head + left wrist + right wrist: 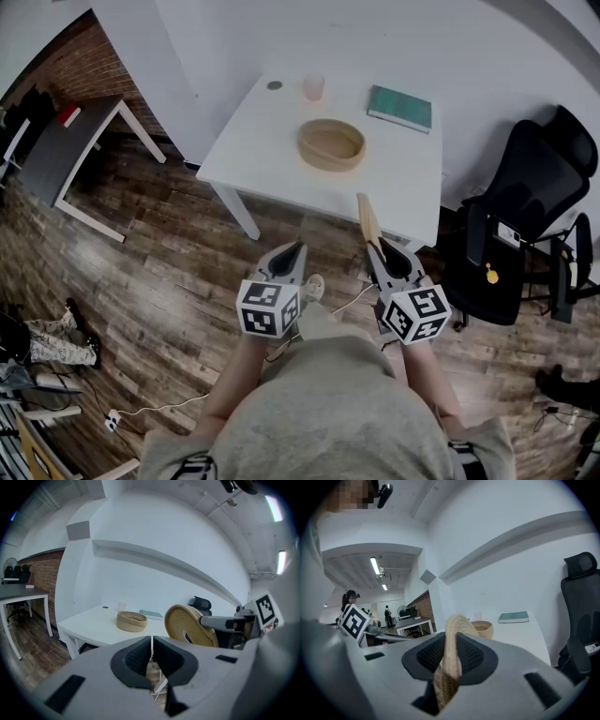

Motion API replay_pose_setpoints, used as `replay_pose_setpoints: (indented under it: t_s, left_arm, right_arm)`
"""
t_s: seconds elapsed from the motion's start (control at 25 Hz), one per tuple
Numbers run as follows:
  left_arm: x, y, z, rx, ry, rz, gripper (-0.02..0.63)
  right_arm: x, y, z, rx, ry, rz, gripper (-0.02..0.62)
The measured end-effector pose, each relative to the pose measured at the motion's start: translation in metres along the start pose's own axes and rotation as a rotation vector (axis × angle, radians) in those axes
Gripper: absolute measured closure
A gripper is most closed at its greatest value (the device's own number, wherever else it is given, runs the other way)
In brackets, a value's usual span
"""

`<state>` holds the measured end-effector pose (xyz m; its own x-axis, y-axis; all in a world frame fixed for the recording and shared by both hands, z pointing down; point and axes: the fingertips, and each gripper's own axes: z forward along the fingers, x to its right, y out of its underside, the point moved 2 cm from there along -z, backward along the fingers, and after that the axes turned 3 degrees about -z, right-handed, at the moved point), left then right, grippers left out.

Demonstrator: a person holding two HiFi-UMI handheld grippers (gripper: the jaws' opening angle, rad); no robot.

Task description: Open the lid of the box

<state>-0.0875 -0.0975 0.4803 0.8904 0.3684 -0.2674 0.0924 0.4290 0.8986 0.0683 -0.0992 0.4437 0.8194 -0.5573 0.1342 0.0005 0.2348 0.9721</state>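
The box is a round woven basket [331, 143] standing open on the white table [253, 141]; it also shows in the left gripper view [131, 620] and the right gripper view [483, 629]. Its flat woven lid [367, 217] is off the box, held on edge in front of the table, with my right gripper [377, 251] shut on its rim. In the right gripper view the lid [457, 625] stands upright between the pads. From the left gripper view the lid [187, 625] appears as a coiled disc. My left gripper [297, 247] hangs beside it, shut and empty [152, 656].
A green book [399, 107], a clear cup [313, 87] and a small dark disc [274, 85] lie on the table's far side. A black office chair [525, 225] stands to the right, a dark desk [66, 141] to the left. Cables run over the wooden floor.
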Motion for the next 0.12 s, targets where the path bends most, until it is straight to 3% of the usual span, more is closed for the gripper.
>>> replay_pose_setpoints:
  t_s: [0.12]
  left_arm:
    - [-0.0006,-0.0013,-0.0006,0.003,0.004,-0.007,0.59]
  right_arm:
    - [-0.0002,-0.0012,0.0009,0.004,0.001,-0.001,0.515]
